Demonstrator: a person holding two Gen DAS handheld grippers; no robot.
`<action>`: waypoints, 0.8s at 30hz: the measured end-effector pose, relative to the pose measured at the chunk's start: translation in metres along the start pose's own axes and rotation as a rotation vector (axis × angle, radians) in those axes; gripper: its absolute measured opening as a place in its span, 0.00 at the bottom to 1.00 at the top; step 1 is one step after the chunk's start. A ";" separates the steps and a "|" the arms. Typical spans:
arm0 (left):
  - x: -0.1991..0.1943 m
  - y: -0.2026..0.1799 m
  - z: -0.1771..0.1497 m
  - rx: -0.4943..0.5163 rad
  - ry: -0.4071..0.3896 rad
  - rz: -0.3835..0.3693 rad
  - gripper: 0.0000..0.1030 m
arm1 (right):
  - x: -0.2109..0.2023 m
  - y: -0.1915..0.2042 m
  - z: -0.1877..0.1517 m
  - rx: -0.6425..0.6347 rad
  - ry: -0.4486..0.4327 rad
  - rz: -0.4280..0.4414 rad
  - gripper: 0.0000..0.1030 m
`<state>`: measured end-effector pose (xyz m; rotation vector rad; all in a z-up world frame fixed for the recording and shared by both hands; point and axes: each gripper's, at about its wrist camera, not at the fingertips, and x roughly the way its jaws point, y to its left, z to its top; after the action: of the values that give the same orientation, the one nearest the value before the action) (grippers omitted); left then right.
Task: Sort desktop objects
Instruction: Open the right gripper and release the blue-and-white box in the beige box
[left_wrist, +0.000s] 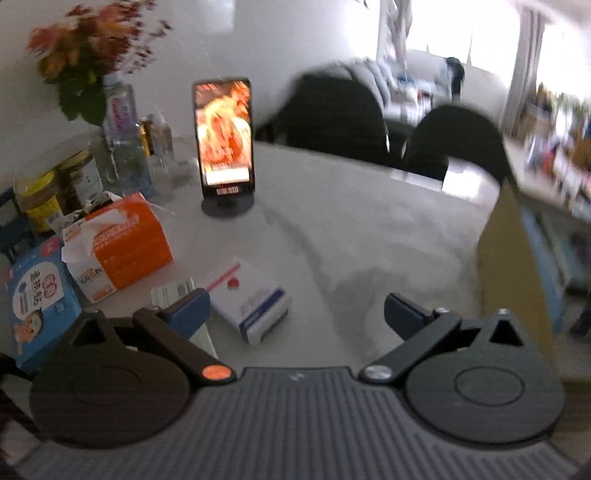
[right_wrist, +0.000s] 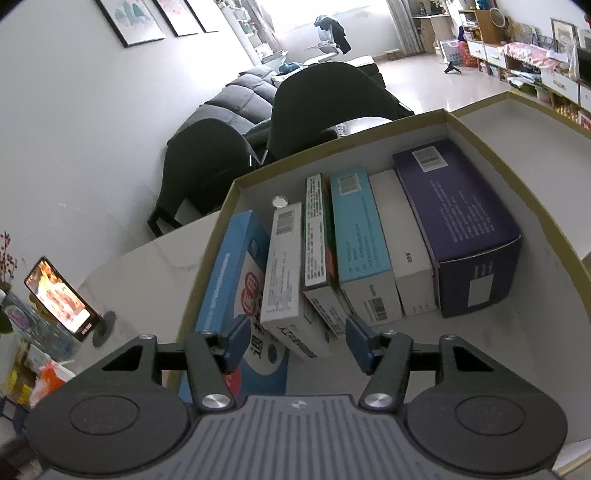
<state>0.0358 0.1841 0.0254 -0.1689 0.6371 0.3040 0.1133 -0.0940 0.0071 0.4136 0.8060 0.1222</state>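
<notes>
In the left wrist view my left gripper (left_wrist: 297, 314) is open over the white table, nothing between its fingers. A white box with a blue stripe (left_wrist: 251, 299) lies flat just ahead, near the left fingertip (left_wrist: 188, 310). In the right wrist view my right gripper (right_wrist: 297, 343) hovers open over a cardboard box (right_wrist: 229, 195). Standing in a row inside are a blue box (right_wrist: 236, 277), a white box (right_wrist: 284, 258), a green-edged box (right_wrist: 317, 236), a teal box (right_wrist: 358, 236), a plain white box (right_wrist: 406, 236) and a dark purple box (right_wrist: 461, 225). The white box leans between my fingers with gaps on both sides.
An orange tissue pack (left_wrist: 122, 243), a blue carton (left_wrist: 37, 295), jars (left_wrist: 40, 199) and a bottle of flowers (left_wrist: 122, 136) crowd the table's left. A phone on a stand (left_wrist: 225, 136) plays video. The cardboard box's wall (left_wrist: 513, 258) rises at the right. Dark chairs (left_wrist: 332, 114) stand behind.
</notes>
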 end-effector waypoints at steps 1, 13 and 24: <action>-0.004 0.003 0.002 -0.018 -0.022 -0.007 1.00 | 0.001 0.000 0.000 -0.004 0.002 -0.003 0.59; -0.013 0.009 0.011 -0.004 -0.081 0.138 1.00 | 0.012 0.002 0.000 -0.036 0.094 -0.036 0.68; 0.003 0.012 0.004 0.017 0.077 -0.008 1.00 | 0.032 0.024 0.016 -0.153 0.220 -0.114 0.78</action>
<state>0.0360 0.1970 0.0262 -0.1671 0.7149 0.2855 0.1481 -0.0686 0.0055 0.2113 1.0279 0.1234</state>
